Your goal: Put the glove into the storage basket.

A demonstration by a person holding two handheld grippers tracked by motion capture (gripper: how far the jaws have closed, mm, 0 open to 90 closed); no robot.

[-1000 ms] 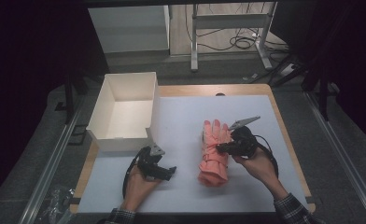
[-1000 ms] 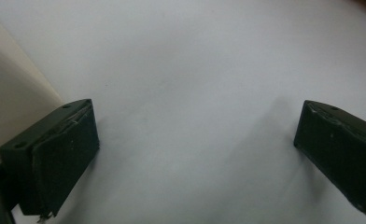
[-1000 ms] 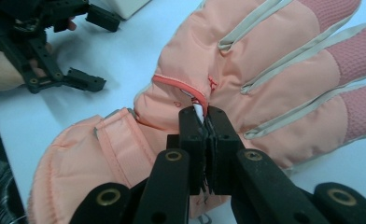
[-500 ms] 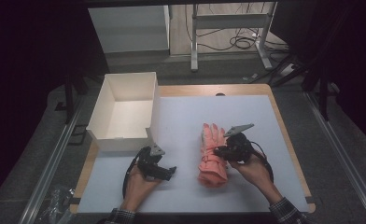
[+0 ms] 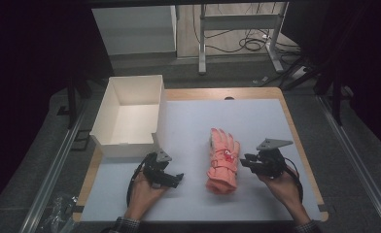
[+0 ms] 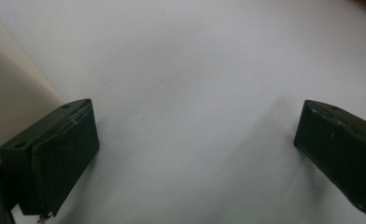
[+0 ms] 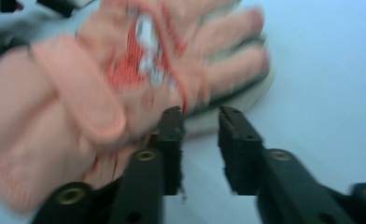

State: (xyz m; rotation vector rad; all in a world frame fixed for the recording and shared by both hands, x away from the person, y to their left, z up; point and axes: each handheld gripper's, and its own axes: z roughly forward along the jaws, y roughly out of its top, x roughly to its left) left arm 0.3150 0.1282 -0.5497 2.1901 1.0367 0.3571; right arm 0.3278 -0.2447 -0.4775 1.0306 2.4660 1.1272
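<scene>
Glove [image 5: 223,159] is the work piece: salmon-pink, flat on the white table mat [image 5: 256,121], about mid-table, cuff toward me, fingers pointing away. Long axis runs near-to-far, tilted slightly.

Left to right:
- White box [image 5: 128,116] at the far-left of the mat, open top, nothing visible inside.
- Left gripper [image 5: 175,178] sits just in front of the box, well apart from the glove. In the left gripper view its jaws stand wide, bare mat between them, box wall [image 6: 8,102] at the left edge.
- Glove in the middle.
- Right gripper [image 5: 245,163] just beside the glove's right edge, jaws aimed left, square to the long axis. Its jaws have just been opening a little; the right gripper view (blurred) shows a narrow gap with mat between the pads. Left pad [image 7: 172,135] looks to be against the glove's edge [image 7: 102,102], not pinching it. I read it as unloaded.

My call: right hand is clearly the nearer one. Glove lies left of that claw, so next bite comes side-on across the palm edge. Thin fabric flat on the mat, so the lower jaw may skid over rather than under.
</scene>
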